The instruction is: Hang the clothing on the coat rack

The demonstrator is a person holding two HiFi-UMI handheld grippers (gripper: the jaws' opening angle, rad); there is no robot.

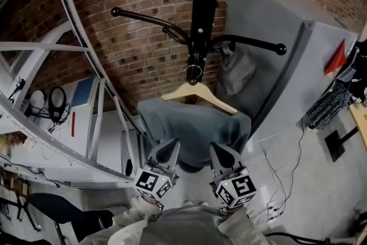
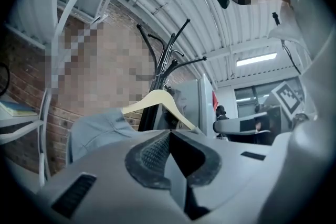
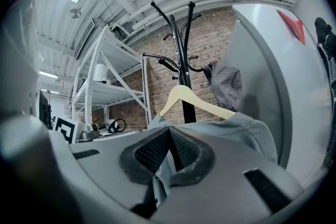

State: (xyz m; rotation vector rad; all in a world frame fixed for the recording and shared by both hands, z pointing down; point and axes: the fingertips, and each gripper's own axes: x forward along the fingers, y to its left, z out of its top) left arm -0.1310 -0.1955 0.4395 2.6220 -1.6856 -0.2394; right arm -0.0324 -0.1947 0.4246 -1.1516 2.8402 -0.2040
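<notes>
A black coat rack (image 1: pixel 202 8) stands against the brick wall. A wooden hanger (image 1: pixel 198 92) hangs by its hook low on the pole, and a blue-grey garment (image 1: pixel 195 123) is draped over it. My left gripper (image 1: pixel 170 145) is shut with its tips at the garment's lower left hem; a thin grey strip shows between its pads (image 2: pixel 152 152). My right gripper (image 1: pixel 217 149) is shut on the lower right hem, with folded cloth pinched between its pads (image 3: pixel 152 152). The hanger (image 2: pixel 157 98) and garment (image 2: pixel 94 128) rise beyond the left gripper (image 2: pixel 170 132). They also show past the right gripper (image 3: pixel 169 129), the hanger (image 3: pixel 184 96) above the garment (image 3: pixel 247 126).
Another grey cloth (image 1: pixel 238 69) hangs from a rack arm on the right. A tall grey cabinet (image 1: pixel 287 54) stands right of the pole. White metal shelving (image 1: pixel 57 94) fills the left. Cables (image 1: pixel 281 181) trail over the floor at the right.
</notes>
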